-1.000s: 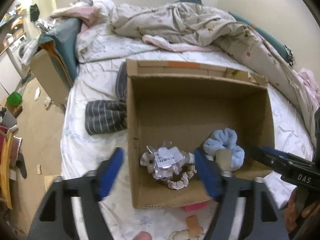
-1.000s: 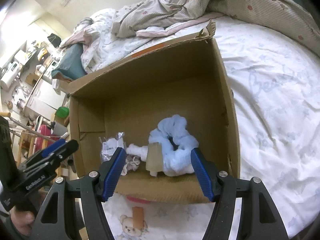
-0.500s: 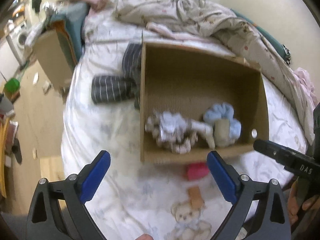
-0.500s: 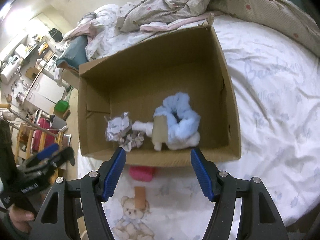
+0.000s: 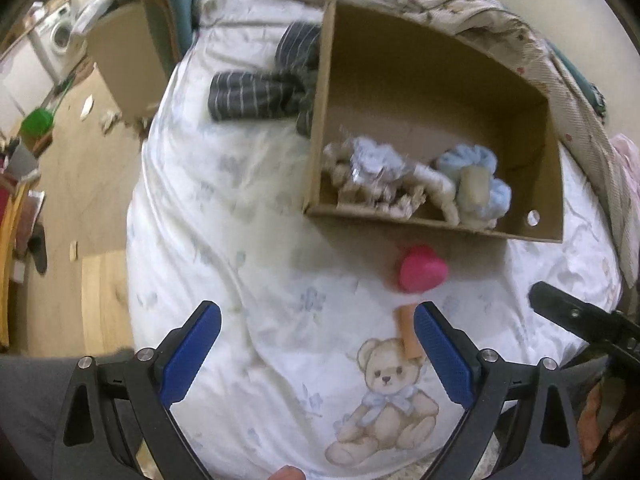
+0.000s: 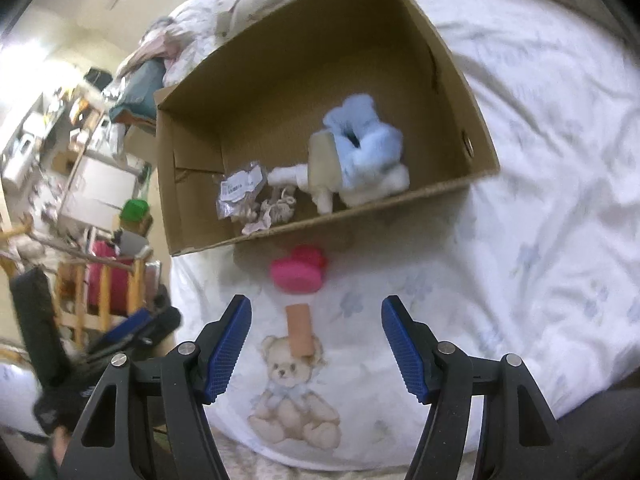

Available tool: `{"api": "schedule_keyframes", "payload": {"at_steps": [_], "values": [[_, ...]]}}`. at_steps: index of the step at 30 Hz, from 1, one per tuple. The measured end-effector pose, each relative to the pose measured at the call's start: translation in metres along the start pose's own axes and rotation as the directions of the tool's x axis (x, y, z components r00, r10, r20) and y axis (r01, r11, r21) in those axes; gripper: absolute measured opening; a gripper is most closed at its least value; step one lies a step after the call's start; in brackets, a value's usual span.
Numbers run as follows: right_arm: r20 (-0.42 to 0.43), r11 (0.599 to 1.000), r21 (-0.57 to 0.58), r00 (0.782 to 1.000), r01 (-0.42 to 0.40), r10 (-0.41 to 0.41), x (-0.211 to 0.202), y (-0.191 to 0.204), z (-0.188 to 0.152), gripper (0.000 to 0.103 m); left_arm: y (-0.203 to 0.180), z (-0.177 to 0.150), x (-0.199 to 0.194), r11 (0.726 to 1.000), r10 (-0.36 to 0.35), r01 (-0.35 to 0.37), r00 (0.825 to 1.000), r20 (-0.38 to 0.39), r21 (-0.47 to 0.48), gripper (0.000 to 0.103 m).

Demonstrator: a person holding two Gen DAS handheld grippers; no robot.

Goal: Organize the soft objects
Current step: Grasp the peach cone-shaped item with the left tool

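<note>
Inside cardboard box (image 6: 476, 184): blue scrunchie (image 6: 368, 140).

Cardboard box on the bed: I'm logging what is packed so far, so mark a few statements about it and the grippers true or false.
1. The blue fluffy item lies inside the cardboard box. True.
2. The pink object is in the box. False: it lies on the bedsheet just outside it.
3. The right gripper holds the tan strip. False: its fingers are open and empty.
4. The left gripper is open. True.
</note>
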State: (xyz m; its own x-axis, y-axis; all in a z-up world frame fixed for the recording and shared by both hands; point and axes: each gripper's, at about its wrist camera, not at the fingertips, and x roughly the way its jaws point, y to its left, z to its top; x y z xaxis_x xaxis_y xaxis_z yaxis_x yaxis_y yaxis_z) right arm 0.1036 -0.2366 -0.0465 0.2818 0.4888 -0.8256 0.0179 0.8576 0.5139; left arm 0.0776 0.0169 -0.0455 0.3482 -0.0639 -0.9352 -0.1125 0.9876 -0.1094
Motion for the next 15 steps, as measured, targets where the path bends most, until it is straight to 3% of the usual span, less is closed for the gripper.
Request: {"api": "schedule_keyframes", "payload": {"at_steps": [3,7,15], "values": [[0.008,1.0,0.023,1.0,0.005,-0.005,-0.001,-0.005,0.002,0.071,-0.006,0.0,0.011,1.0,0.015,-0.015,1.0,-0.027,-0.008,0.097],[-0.004,0.997,0.07,1.0,0.029,-0.029,0.004,-0.018,0.005,0.071,-0.021,-0.001,0.028,1.0,-0.029,0.028,0.996,-0.08,-0.006,0.094],[-0.033,0.992,0.112,0.998,0.051,-0.047,0.014,-0.028,0.009,0.071,-0.072,-0.018,0.068,0.991,-0.068,0.089,0.976,-0.205,0.096,0.062]]}}
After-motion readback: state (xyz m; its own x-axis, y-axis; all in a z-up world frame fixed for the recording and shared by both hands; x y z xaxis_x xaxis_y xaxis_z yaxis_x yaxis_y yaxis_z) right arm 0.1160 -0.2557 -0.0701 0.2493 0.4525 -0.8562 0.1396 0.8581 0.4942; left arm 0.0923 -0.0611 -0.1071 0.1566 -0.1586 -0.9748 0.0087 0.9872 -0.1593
